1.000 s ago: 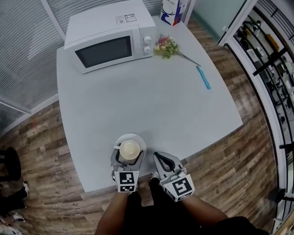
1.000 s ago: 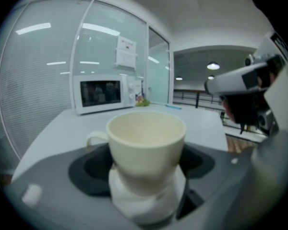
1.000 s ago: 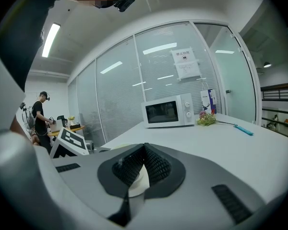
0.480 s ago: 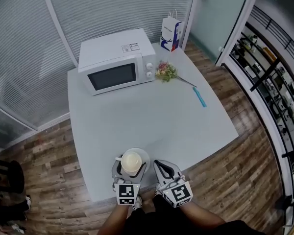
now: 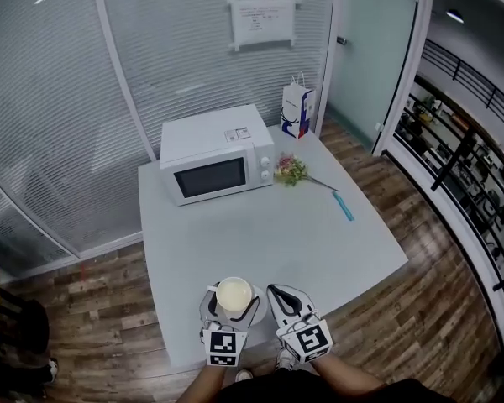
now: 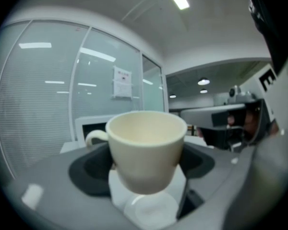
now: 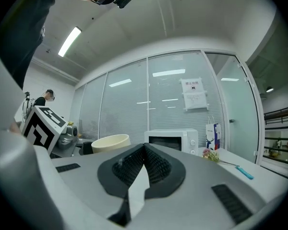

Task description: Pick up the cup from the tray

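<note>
Nothing legible anywhere. Too small to read: printed notice (image 5: 261, 8) on glass wall (image 5: 168, 57), sticker (image 5: 238, 133) atop microwave (image 5: 218, 162), blue-and-red logo on paper bag (image 5: 296, 112). Red heading on notice, likewise blurred.

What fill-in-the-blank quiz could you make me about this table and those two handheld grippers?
1. The left gripper holds a cream ceramic ____.
2. The right gripper has its jaws ____, with nothing between them.
3. The small bunch of pink and green flowers lies beside the white boxy ____.

Missing words: cup; shut; microwave.
</note>
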A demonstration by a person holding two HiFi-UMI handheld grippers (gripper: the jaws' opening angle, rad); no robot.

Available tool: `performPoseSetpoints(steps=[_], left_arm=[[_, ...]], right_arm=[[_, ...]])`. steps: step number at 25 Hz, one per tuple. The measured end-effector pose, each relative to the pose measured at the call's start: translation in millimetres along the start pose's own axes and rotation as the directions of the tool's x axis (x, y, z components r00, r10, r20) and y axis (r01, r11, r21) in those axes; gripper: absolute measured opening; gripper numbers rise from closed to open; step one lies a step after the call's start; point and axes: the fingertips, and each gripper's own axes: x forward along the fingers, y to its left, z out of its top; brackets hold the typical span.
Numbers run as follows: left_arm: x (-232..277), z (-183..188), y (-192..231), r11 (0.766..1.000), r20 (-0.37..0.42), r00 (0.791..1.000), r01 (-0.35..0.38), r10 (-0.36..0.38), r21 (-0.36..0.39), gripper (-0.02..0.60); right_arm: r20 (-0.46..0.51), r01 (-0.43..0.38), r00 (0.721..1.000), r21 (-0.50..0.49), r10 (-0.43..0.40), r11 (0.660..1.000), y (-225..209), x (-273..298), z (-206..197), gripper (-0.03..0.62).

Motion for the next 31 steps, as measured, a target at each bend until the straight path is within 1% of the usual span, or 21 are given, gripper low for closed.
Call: performPoseSetpoints(steps=[4,8,11,18,22,31], left_arm=[[-1.5,17.6,5.2,1.0,0.027,1.0,-0.01,0.01,0.007,0.423],[-5.6,26.3,3.9,1.0,0.043,0.999,-0.014,0.013,0.015,0.423],[-7.0,32.1,2.9,1.0,0.054,0.998,-0.016,0.014,0.019,0.423],[-7.1,35.7,3.3,1.0,0.065,0.998,-0.027,0.026,0.015,0.423],[-6.1,36.3,3.5,0.999,0.062,0.998,-0.032,0.031,0.015,0.423],[-7.1,34.5,5.2,0.999,0.058,0.997,-0.042,0.042,0.014,0.423]], right_arm=[[0.039,0.005,0.999,-0.032,-0.004,0.999,-5.7,6.6,21.5,-0.011],[0.069,0.005,0.998,-0.075,0.001,0.997,-6.9,8.0,39.3,-0.011],[0.085,0.004,0.996,-0.088,0.003,0.996,-6.5,7.7,48.4,-0.011],[0.093,0.02,0.996,-0.085,-0.012,0.996,-12.0,6.4,50.7,-0.011],[0.087,0.042,0.996,-0.082,-0.035,0.996,-17.5,9.6,50.3,-0.011],[0.09,0.045,0.995,-0.072,-0.038,0.996,-19.5,9.8,48.5,-0.011]])
